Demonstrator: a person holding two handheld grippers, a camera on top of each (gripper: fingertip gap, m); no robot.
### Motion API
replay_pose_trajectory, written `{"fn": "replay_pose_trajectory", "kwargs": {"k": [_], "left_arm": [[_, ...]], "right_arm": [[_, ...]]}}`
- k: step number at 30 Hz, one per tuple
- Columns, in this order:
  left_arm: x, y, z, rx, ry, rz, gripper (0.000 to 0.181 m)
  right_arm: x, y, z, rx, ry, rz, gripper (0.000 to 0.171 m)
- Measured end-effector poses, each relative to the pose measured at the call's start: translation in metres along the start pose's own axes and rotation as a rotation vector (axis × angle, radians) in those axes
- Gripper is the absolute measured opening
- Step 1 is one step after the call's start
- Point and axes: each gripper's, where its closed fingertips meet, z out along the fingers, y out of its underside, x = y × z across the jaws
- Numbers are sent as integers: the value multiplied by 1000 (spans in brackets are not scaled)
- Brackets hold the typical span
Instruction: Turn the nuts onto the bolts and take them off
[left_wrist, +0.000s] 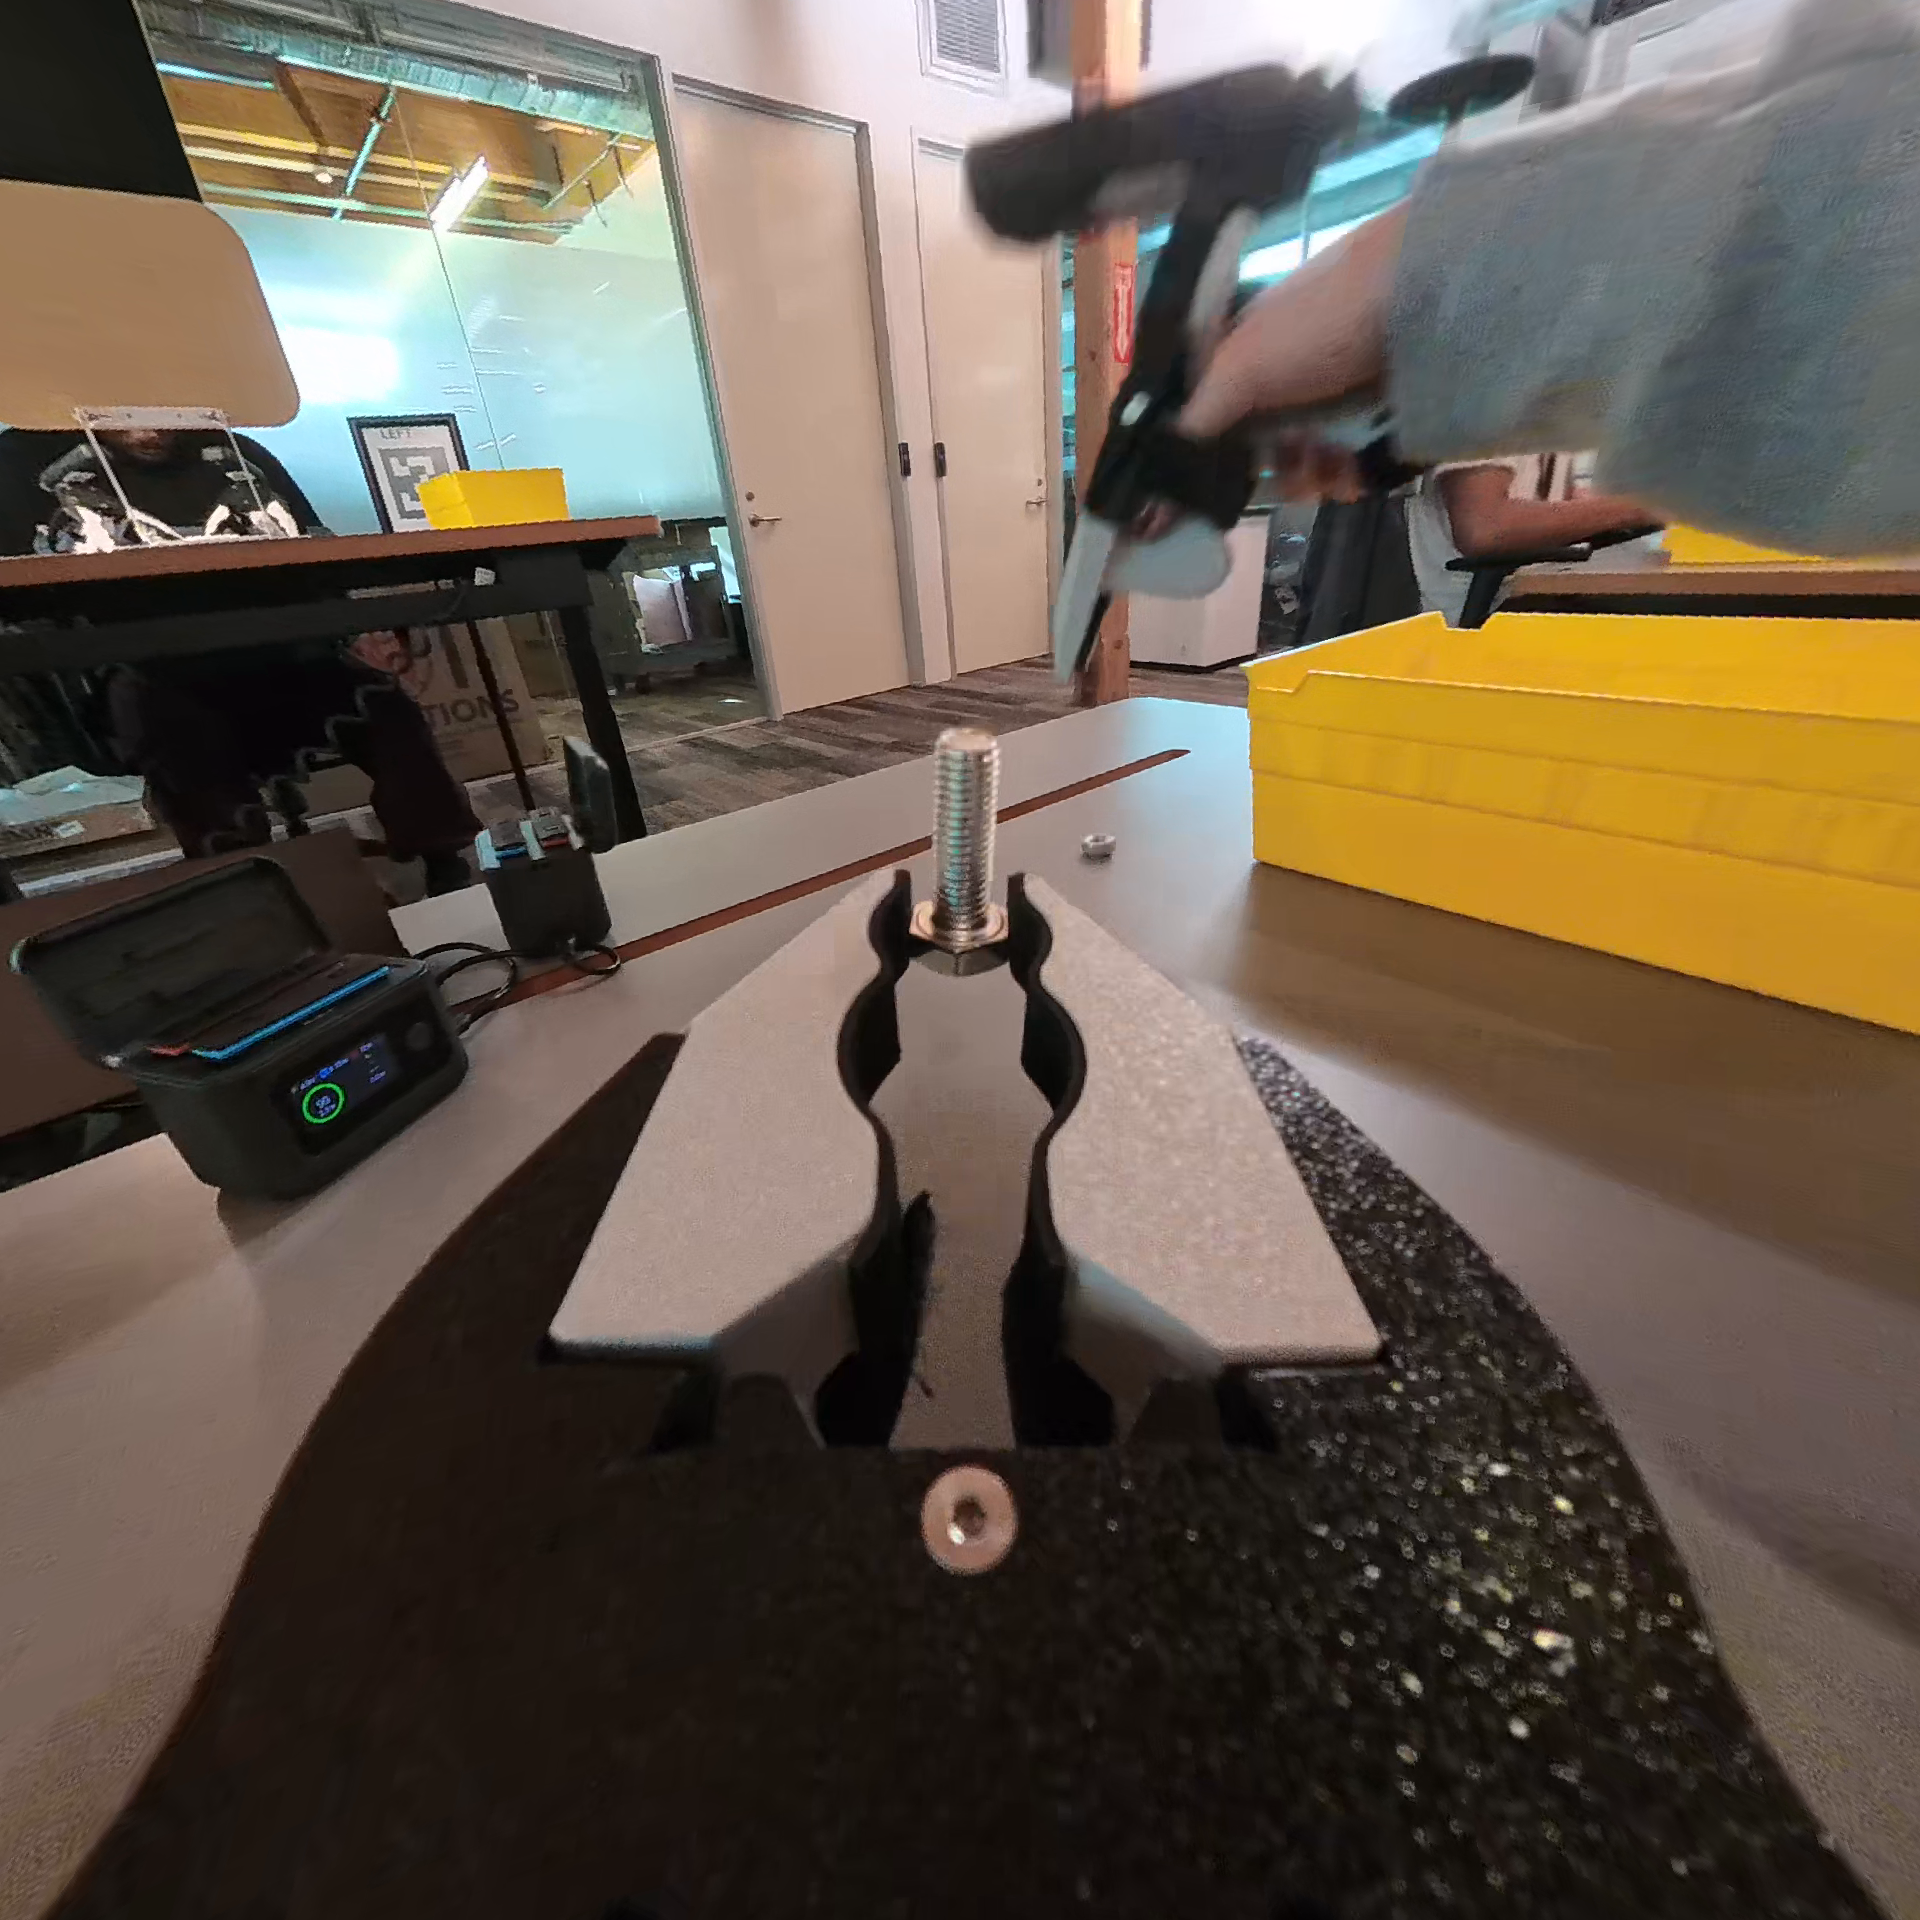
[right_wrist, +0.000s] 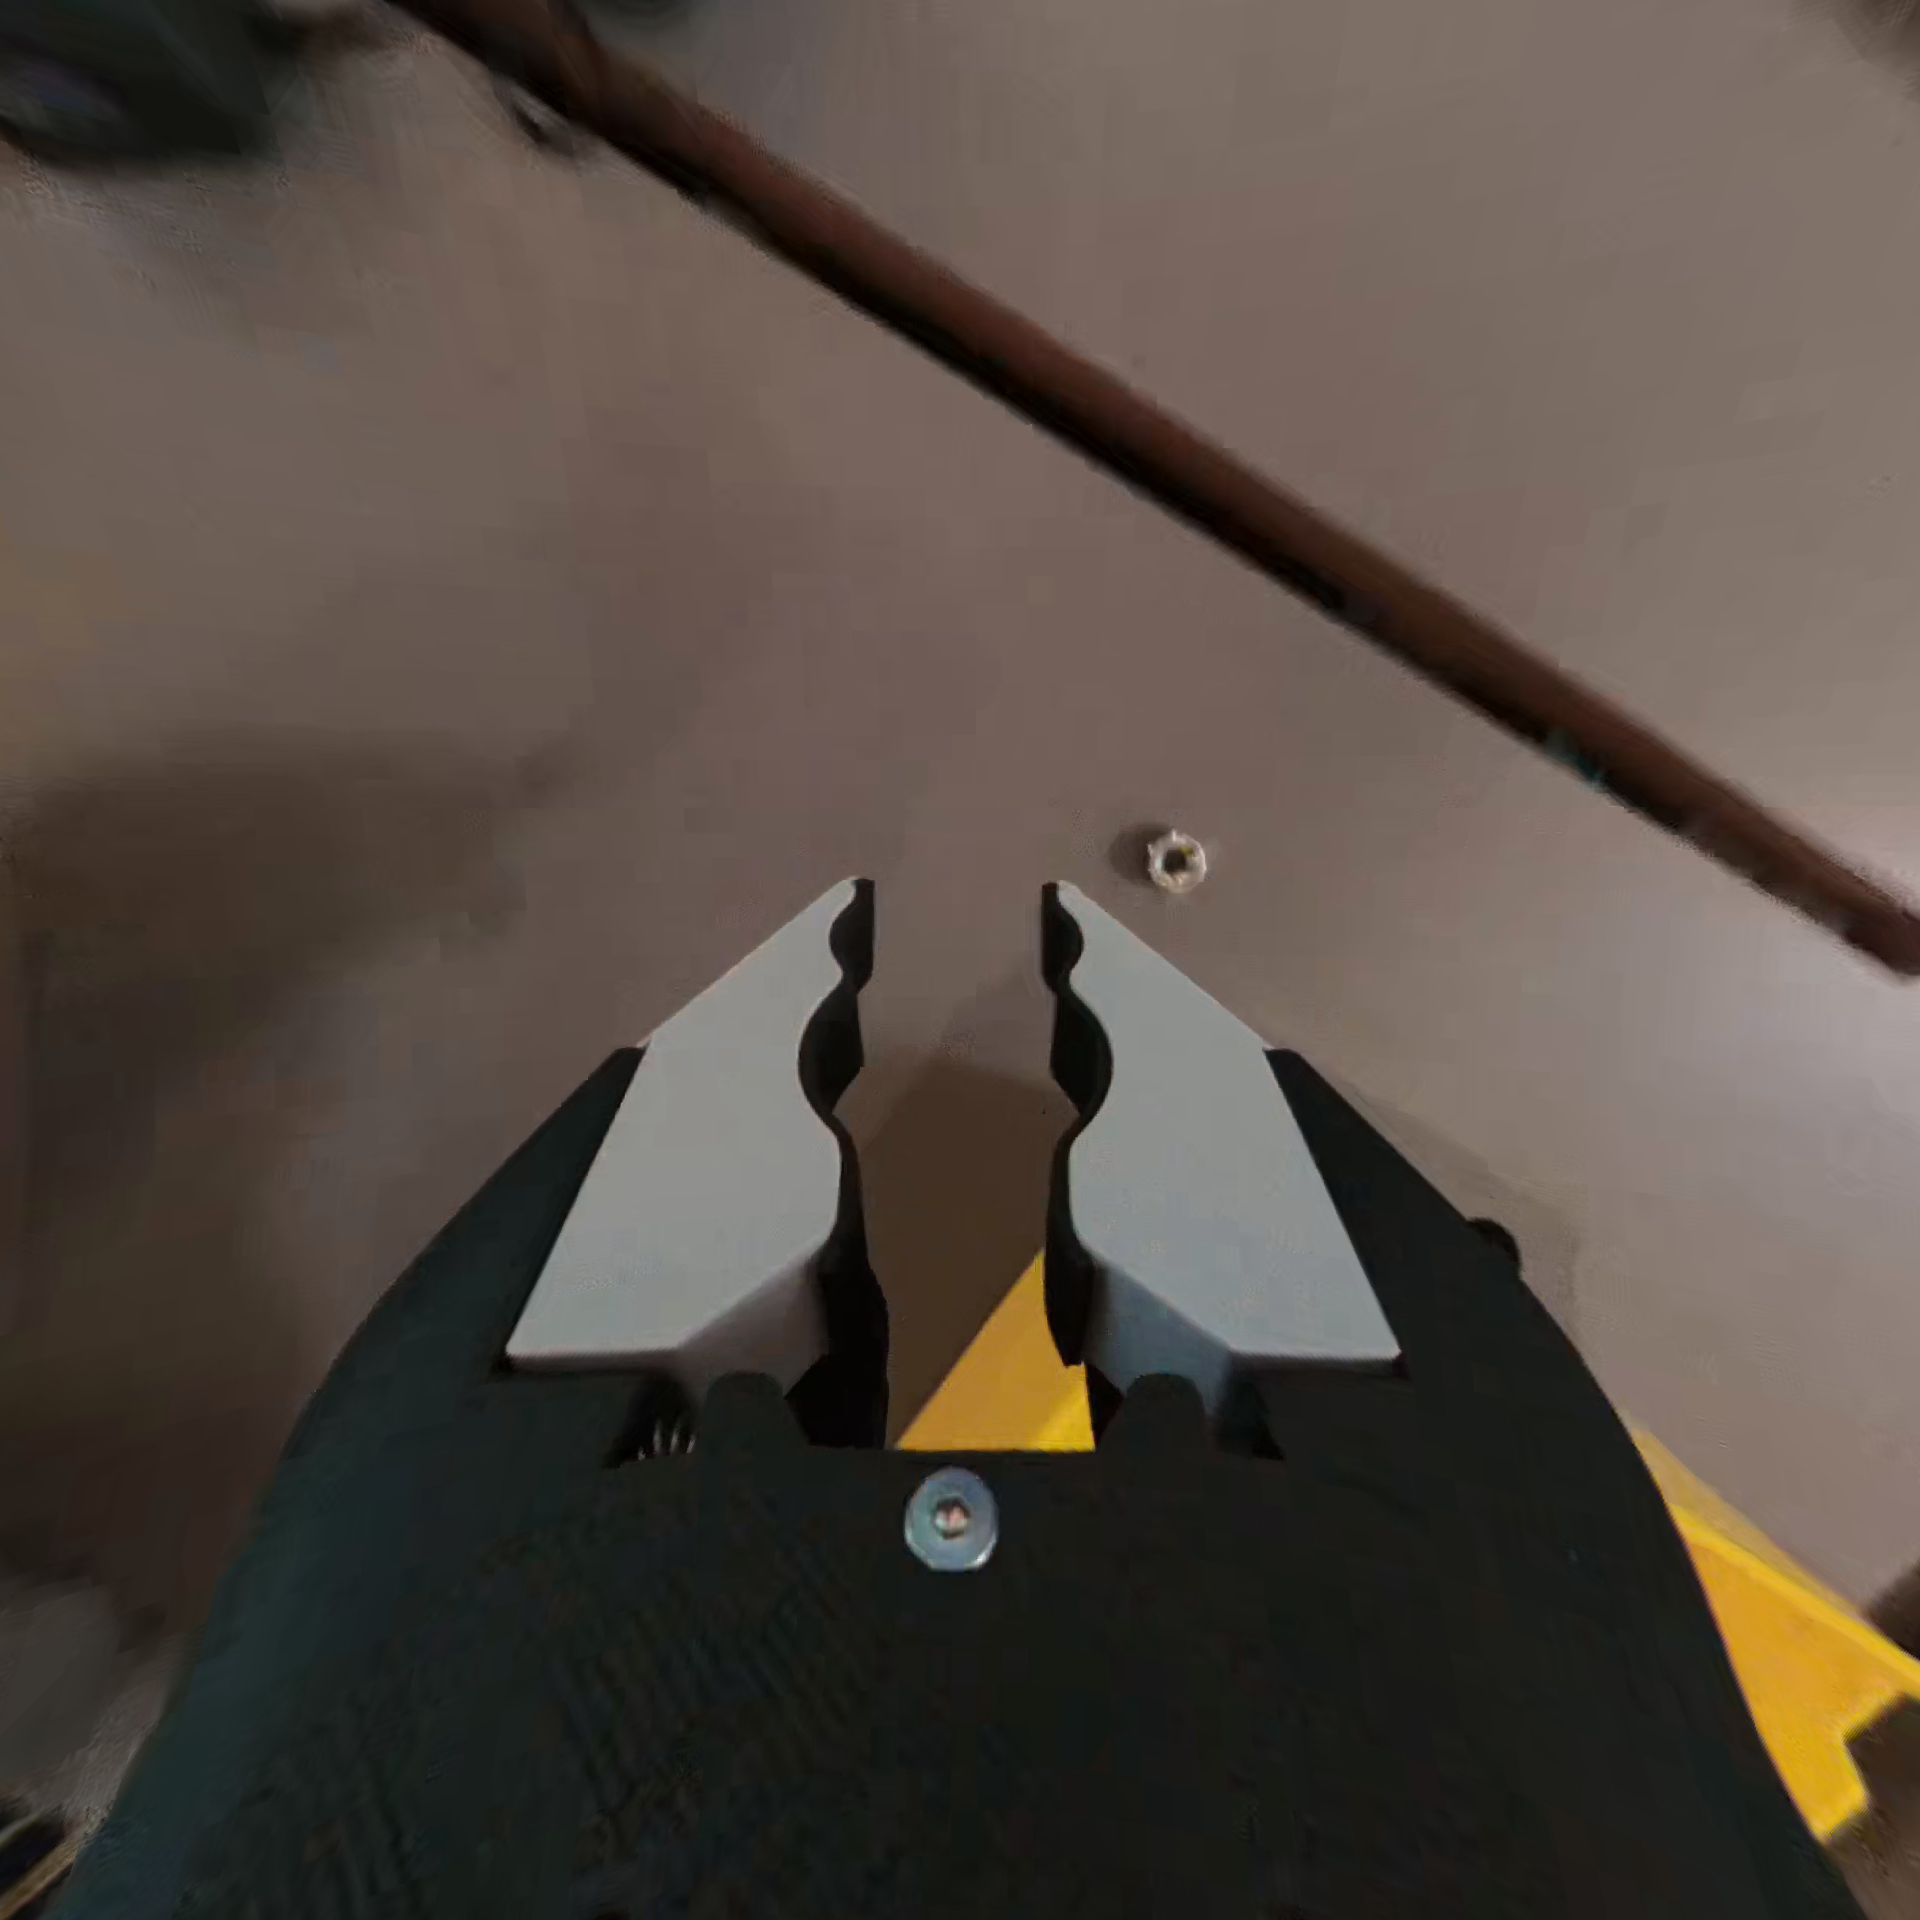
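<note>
My left gripper (left_wrist: 958, 904) is shut on the hex head of a steel bolt (left_wrist: 966, 821), which stands upright with its bare threads pointing up. A small steel nut (left_wrist: 1093, 845) lies on the grey table beyond the bolt, to its right. It also shows in the right wrist view (right_wrist: 1175, 857), just past my right fingertip. My right gripper (right_wrist: 958, 885) is open and empty, pointing down at the table near the nut. It shows blurred in the left wrist view (left_wrist: 1086, 613), held by a hand high above the bolt.
A yellow bin (left_wrist: 1590, 769) stands on the table at the right, and its corner (right_wrist: 1766, 1652) lies under my right gripper. A black charger case with a lit screen (left_wrist: 281, 1049) sits at the left. A dark seam (right_wrist: 1143, 447) crosses the table. One gripper's finger ends stand about 25 cm off the other's.
</note>
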Motion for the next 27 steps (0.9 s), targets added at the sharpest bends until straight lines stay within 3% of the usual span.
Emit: {"fn": "replay_pose_trajectory", "kwargs": {"k": [1, 5, 11, 17, 21, 27], "left_arm": [[1, 0, 0, -1, 8, 3, 16], [2, 0, 0, -3, 14, 7, 16], [-1, 2, 1, -6, 11, -17, 16], [1, 2, 2, -5, 21, -16, 16], [-1, 1, 1, 2, 17, -30, 16], [-1, 1, 1, 0, 17, -28, 16]], "right_arm": [[15, 5, 16, -88, 19, 34, 38], [58, 17, 62, -282, 101, 110, 39], [83, 41, 83, -444, 103, 205, 38], [86, 48, 84, -466, 79, 154, 35], [93, 45, 83, -440, 112, 126, 25], [92, 47, 86, -427, 95, 171, 26]]}}
